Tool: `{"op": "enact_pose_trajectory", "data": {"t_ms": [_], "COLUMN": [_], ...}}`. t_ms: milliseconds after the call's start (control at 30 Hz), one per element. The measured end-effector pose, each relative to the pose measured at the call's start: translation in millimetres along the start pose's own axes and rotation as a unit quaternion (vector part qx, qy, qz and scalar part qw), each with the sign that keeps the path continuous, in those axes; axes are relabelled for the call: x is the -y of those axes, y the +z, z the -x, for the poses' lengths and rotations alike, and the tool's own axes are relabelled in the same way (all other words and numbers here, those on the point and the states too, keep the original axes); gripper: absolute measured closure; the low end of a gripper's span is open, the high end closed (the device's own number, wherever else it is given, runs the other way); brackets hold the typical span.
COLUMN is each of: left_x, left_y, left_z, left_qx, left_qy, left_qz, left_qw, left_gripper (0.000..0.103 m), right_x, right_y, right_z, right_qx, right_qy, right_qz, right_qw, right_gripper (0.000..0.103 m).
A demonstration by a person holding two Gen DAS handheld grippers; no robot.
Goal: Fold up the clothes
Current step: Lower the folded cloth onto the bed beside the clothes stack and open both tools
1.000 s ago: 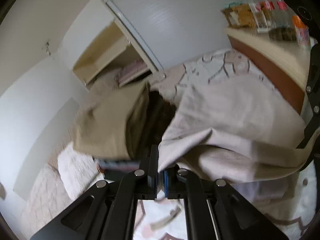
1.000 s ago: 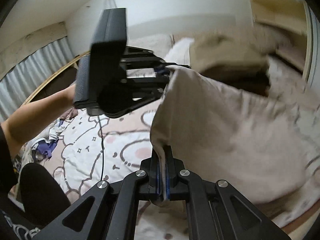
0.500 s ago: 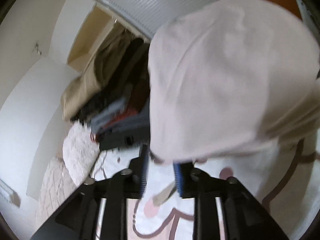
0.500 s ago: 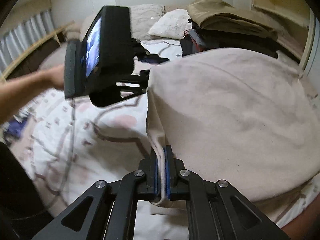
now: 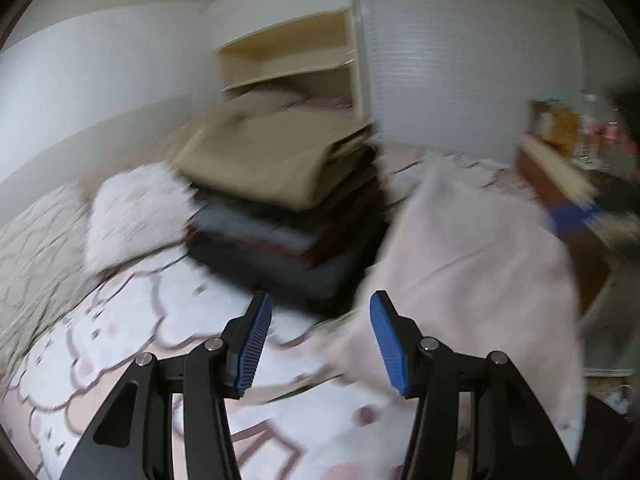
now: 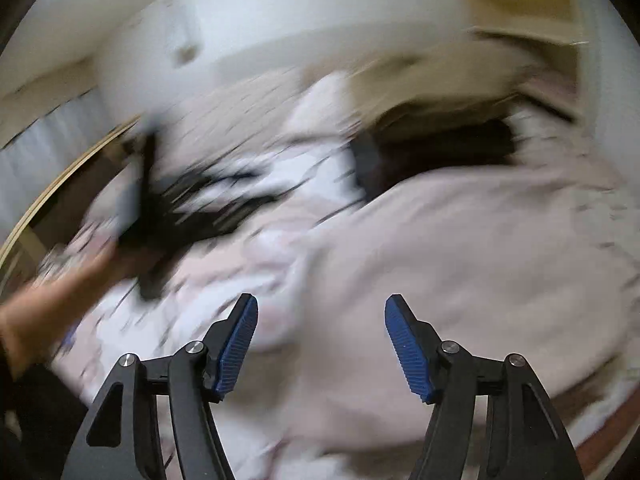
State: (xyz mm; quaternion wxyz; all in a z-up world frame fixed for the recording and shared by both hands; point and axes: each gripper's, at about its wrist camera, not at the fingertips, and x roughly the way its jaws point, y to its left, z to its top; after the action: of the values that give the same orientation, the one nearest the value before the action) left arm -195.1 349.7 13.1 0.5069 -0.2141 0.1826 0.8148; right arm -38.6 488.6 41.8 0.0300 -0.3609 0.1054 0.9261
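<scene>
Both claws opening, nothing between blue pads: left claw (image 5: 320,344), right claw (image 6: 322,344). Pale pink fabric garment (image 6: 460,264) lies released on patterned bedspread (image 5: 120,340), beside stack of folded clothes (image 5: 288,184). Fold step looks just dropped; next, regrip an edge

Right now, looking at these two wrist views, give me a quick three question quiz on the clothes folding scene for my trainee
1. True or false: the left gripper pinches the pale pink garment.
2. Which item tops the stack of folded clothes on the bed? A tan garment, B red towel, C blue jeans.
3. Fill in: in the right wrist view, the right gripper has its blue pads spread apart and ____ clamped between them.

Key: 1 false, its jaws are opening and the cloth lies beside them. 2 A. 3 nothing, its jaws are opening over the loose pink cloth.
</scene>
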Motion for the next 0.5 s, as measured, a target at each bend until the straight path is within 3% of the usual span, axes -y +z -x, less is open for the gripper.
{"op": "enact_pose_trajectory", "data": {"t_ms": [33, 100, 267, 500], "left_x": [11, 40, 58, 50], "left_y": [5, 16, 41, 46], "left_z": [-3, -15, -64, -142], "left_qx": [0.002, 0.003, -0.016, -0.106], "left_qy": [-0.009, -0.034, -0.091, -0.117], "left_qz": [-0.007, -0.02, 0.063, 0.162], "left_qw": [0.9999, 0.9992, 0.9937, 0.9741], "left_gripper": [0.051, 0.051, 0.053, 0.054], "right_x": [14, 38, 83, 140], "right_y": [15, 41, 84, 79], "right_z": [0, -16, -81, -159], "right_qx": [0.002, -0.021, -0.107, -0.219], "right_qy": [-0.026, -0.06, -0.115, -0.135], "right_qz": [0.001, 0.014, 0.049, 0.012], "right_qw": [1.0, 0.998, 0.986, 0.966], "right_gripper": [0.057, 0.06, 0.062, 0.062]}}
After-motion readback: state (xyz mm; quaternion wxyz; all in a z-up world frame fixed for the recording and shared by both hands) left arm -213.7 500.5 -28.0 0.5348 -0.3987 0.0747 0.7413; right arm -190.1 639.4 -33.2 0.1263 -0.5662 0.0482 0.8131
